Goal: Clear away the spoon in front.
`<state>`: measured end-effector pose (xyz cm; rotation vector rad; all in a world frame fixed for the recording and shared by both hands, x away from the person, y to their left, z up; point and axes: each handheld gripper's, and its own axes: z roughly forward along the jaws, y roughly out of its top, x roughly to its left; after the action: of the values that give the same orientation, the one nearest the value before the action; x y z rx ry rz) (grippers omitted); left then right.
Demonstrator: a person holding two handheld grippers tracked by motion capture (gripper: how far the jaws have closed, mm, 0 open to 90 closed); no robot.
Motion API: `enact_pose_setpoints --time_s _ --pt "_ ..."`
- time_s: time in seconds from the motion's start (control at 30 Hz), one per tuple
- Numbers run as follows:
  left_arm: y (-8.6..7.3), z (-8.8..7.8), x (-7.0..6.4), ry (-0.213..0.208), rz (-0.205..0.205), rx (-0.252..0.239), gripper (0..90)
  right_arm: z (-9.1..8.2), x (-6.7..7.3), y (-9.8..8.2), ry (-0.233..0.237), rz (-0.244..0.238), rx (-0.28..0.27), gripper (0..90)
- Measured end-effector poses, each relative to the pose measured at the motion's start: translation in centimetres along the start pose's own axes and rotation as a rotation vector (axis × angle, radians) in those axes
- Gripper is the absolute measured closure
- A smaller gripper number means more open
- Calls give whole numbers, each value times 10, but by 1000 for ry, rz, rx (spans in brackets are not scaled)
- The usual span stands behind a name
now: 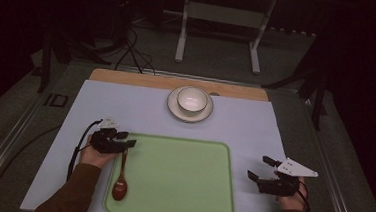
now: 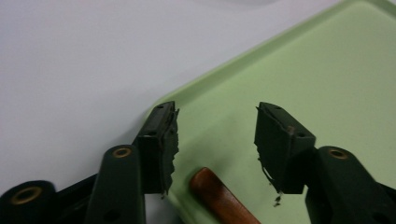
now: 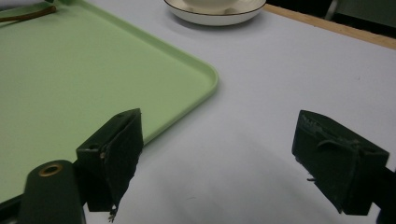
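Note:
A green tray lies on the white mat. A brown wooden spoon rests in its left part, bowl toward the front. My left gripper hovers open over the tray's far left corner, above the spoon's handle end, jaws apart with nothing between them. My right gripper stands open just right of the tray, over the mat. A white bowl sits on a saucer behind the tray; the saucer shows in the right gripper view.
The white mat covers a wooden board on the table. Beyond the table stand a white frame and cables on the floor.

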<state>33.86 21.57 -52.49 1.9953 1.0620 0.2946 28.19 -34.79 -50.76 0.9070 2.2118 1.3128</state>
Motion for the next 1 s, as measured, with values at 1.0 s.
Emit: enact_pose_setpoints --time_s 1.0 --pt "-4 -71 -8 255 -22 -313 288 -9 -2 2 -33 11 -73 162"
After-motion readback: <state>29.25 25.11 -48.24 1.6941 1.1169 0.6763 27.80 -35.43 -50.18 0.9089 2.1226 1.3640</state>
